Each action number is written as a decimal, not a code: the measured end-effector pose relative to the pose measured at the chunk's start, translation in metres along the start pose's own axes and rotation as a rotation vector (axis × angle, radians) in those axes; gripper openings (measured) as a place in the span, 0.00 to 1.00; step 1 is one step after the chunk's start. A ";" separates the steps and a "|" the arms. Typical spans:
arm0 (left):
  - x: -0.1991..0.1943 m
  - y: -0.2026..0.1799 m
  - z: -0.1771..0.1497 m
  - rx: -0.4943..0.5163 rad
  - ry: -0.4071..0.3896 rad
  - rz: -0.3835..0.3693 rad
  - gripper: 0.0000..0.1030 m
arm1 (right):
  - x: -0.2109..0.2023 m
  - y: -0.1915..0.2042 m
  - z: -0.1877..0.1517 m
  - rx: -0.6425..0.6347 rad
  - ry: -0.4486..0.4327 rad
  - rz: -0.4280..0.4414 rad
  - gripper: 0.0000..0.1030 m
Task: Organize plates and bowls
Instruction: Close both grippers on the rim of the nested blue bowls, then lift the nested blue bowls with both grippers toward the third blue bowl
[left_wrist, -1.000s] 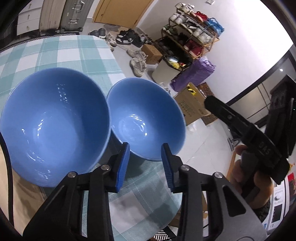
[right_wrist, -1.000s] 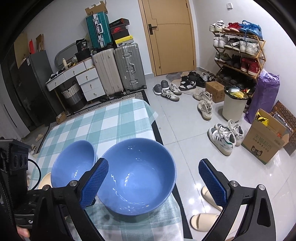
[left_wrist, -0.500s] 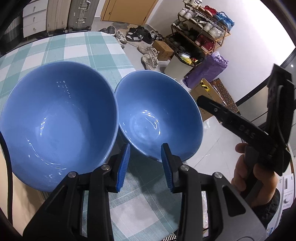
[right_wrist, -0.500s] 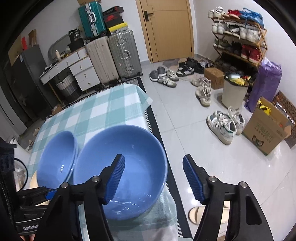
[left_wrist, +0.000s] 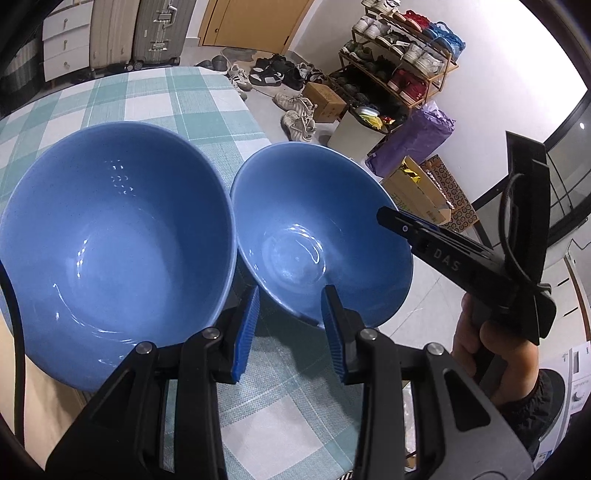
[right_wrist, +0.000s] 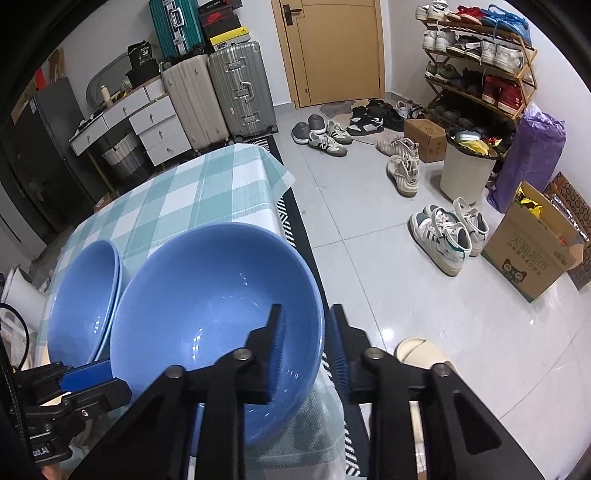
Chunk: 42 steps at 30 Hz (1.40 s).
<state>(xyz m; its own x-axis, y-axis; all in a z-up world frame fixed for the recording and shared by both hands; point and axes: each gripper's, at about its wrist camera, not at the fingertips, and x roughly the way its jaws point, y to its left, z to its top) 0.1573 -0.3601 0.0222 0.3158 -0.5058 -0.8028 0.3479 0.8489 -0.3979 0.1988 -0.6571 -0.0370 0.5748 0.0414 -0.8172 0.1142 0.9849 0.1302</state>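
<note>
Two blue bowls stand side by side on a teal checked tablecloth (left_wrist: 147, 96). My right gripper (right_wrist: 304, 308) is shut on the right rim of the nearer bowl (right_wrist: 207, 295), one pad inside the wall and one outside. In the left wrist view its black tip (left_wrist: 384, 214) meets that bowl (left_wrist: 314, 229) at the rim. My left gripper (left_wrist: 291, 291) hangs over the gap between the bowls with its jaws a little apart, gripping nothing. The other bowl (left_wrist: 110, 240) appears in the right wrist view as a nested pair (right_wrist: 85, 295).
The held bowl sits at the table's right edge (right_wrist: 295, 177), above a tiled floor. Shoes (right_wrist: 443, 232), a slipper (right_wrist: 421, 354), a cardboard box (right_wrist: 528, 254) and a bin (right_wrist: 469, 170) lie there. Suitcases (right_wrist: 240, 92) and a shoe rack (right_wrist: 480, 55) stand by the far walls.
My right gripper came down and its jaws went from wide open to shut on the bowl's right rim. The left gripper sank slightly toward the bowls, jaws unchanged.
</note>
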 end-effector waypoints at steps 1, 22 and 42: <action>0.000 0.000 0.000 0.007 -0.001 0.003 0.28 | 0.000 0.001 0.000 -0.006 -0.004 -0.009 0.17; -0.008 -0.006 -0.004 0.084 -0.024 0.019 0.25 | -0.007 0.005 -0.005 -0.016 -0.020 -0.032 0.15; -0.068 -0.022 -0.013 0.142 -0.116 0.001 0.25 | -0.073 0.025 -0.003 -0.018 -0.109 -0.031 0.15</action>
<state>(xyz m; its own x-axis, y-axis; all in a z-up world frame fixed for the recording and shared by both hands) 0.1168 -0.3422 0.0801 0.4129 -0.5264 -0.7432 0.4662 0.8232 -0.3241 0.1574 -0.6354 0.0245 0.6563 -0.0070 -0.7545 0.1192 0.9884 0.0944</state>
